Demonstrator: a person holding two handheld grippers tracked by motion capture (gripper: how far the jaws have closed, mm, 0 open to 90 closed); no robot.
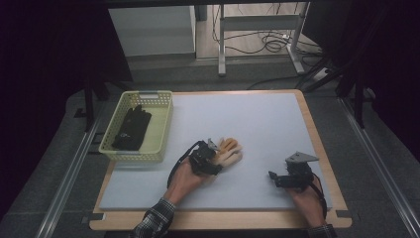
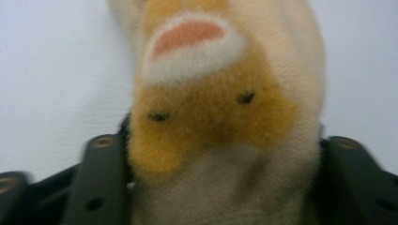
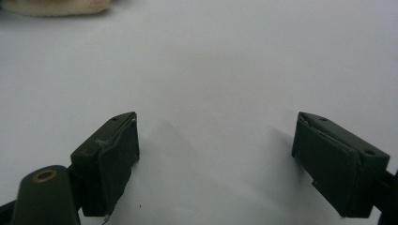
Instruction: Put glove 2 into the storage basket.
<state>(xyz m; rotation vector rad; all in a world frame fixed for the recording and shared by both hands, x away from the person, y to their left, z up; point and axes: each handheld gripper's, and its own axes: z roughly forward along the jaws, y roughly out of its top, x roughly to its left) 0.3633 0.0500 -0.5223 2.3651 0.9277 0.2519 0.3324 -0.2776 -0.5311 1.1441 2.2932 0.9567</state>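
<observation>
Two tongs: your left tongs pinch the fuzzy orange-and-cream plush glove lying mid-desk; the right tongs rest spread, empty. Keep the squeeze firm, lift straight, then carry toward the yellow plastic basket.

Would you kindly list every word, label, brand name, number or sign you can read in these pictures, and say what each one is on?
There is no readable text.
Plush toy: eye and mouth markings, no label in sight.
Yellow basket and the black item in it: no print to be made out.
Left gripper and right gripper: bare black jaws with screw holes, no marking.
White mat: plain.
</observation>
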